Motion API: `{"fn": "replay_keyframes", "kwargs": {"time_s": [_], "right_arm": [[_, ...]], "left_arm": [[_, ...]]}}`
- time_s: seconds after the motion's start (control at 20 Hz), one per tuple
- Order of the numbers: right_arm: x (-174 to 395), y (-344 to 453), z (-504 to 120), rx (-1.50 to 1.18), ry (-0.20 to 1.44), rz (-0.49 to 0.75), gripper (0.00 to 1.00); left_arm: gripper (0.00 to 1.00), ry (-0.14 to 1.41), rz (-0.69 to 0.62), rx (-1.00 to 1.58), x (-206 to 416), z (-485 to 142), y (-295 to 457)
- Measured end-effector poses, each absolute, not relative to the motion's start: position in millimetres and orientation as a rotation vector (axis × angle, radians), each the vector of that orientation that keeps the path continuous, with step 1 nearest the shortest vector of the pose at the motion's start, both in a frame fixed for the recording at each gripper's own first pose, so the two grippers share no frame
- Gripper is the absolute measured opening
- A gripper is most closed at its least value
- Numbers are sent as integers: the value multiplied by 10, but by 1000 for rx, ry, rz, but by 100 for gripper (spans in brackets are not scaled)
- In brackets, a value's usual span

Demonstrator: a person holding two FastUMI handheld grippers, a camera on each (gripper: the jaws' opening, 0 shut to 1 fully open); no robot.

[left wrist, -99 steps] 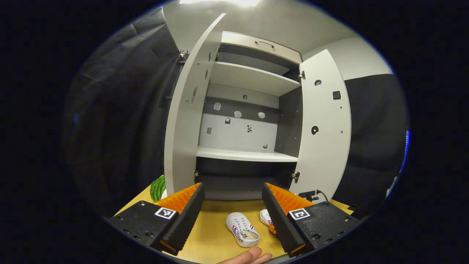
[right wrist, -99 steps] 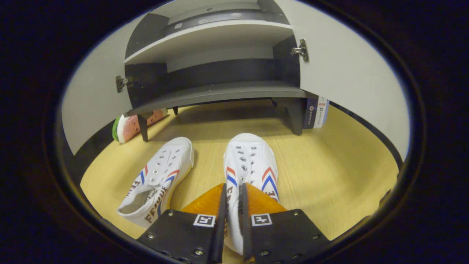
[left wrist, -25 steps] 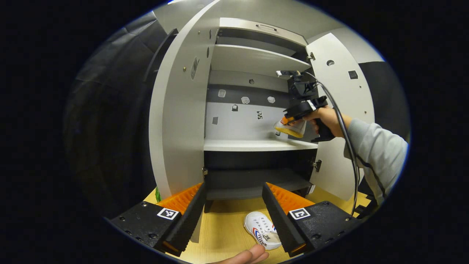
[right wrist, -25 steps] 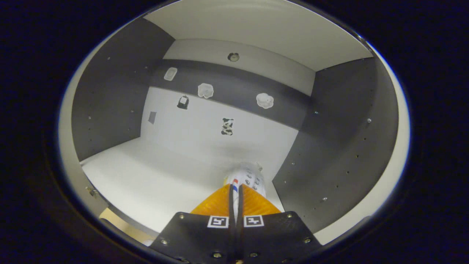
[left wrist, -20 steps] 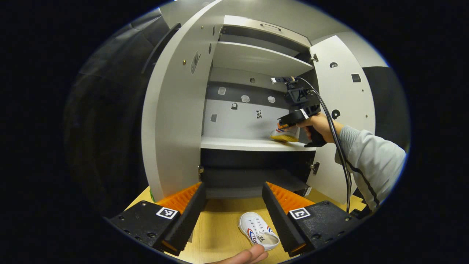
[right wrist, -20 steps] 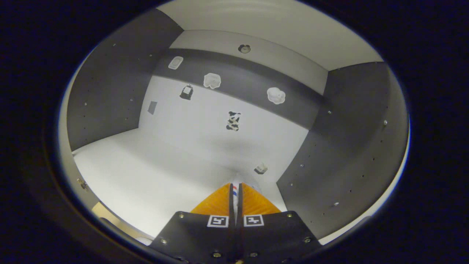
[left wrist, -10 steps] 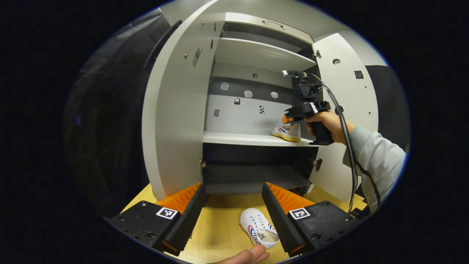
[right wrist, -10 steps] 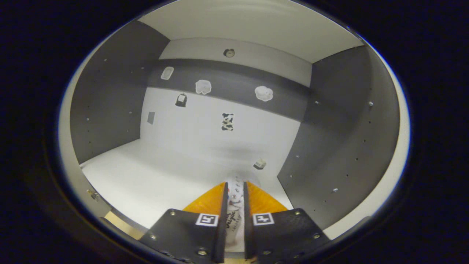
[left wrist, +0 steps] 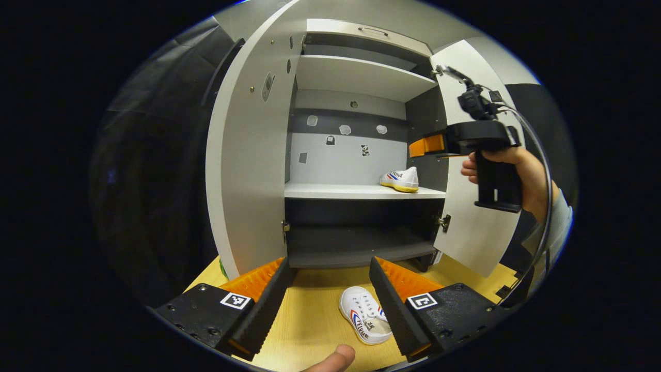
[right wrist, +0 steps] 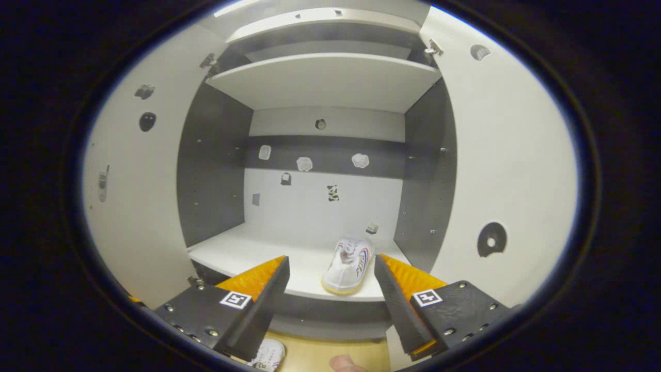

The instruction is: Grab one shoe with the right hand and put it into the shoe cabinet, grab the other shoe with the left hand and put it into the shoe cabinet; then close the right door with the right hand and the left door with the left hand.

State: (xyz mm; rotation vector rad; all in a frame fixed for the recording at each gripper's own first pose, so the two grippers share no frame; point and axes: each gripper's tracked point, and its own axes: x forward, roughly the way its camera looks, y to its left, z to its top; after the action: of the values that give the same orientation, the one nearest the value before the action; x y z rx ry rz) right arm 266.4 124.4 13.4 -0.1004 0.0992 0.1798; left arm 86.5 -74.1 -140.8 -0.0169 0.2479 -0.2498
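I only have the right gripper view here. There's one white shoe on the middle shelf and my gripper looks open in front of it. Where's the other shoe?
Observer: The second shoe lies on the wooden floor in front of the cabinet, seen in the left gripper view between the left gripper fingers, which stand wide apart.
Operator: Is the left gripper touching it?
Observer: No, it hangs above the shoe, nothing between its fingers.
Operator: How far out is my right gripper?
Observer: From the left gripper view, the right gripper sits at the cabinet's front edge beside the open right door, above the shelved shoe, apart from it.
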Motion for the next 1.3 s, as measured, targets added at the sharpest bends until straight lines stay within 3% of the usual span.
{"fn": "replay_keyframes", "kwargs": {"time_s": [0.35,0.6,1.0,1.3], "right_arm": [[1233,1115,256,6,-58,164,97],[593,1010,46,6,-82,146,97],[204,804,-460,10,-71,89,96],[283,485,-729,35,-73,21,97]], "left_arm": [[92,267,-225,-13,847,-1547,-694],[96,330,-242,-29,809,-1822,-742],[96,441,-295,-60,890,-2697,-971],[96,580,-308,-40,1057,-3424,-1140]]}}
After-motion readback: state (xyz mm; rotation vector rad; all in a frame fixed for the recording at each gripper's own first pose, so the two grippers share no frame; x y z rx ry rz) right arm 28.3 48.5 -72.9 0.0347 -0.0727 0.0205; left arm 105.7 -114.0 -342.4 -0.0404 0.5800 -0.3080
